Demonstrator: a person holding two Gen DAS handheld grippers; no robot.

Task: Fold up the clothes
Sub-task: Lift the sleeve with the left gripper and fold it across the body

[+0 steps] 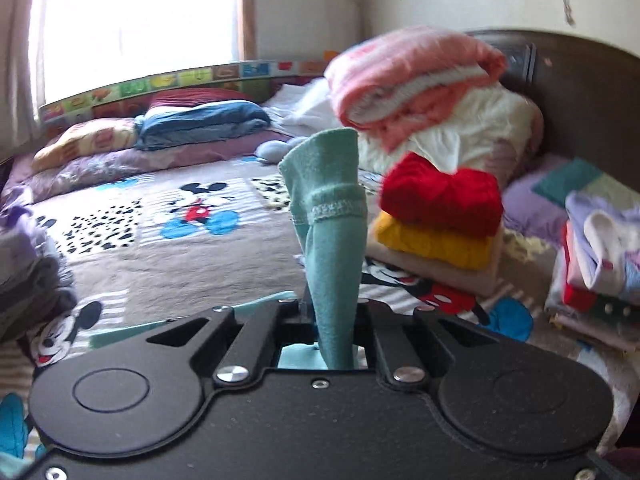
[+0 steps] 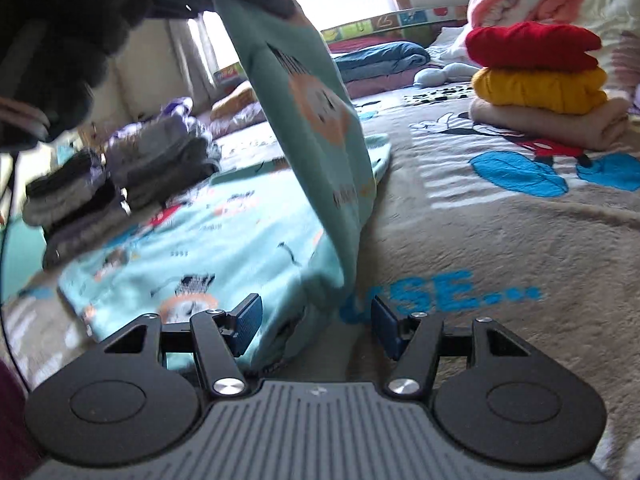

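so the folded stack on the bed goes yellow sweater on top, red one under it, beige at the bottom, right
Not quite: the red sweater is on top and the yellow sweater lies under it. The beige garment is at the bottom, as you said. The right wrist view shows the stack on the bed clearly.

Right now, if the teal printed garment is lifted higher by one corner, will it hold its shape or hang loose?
Probably loose: the teal garment already drapes from the left gripper in soft folds. It seems light, thin cloth. The part on the bed would likely drag.
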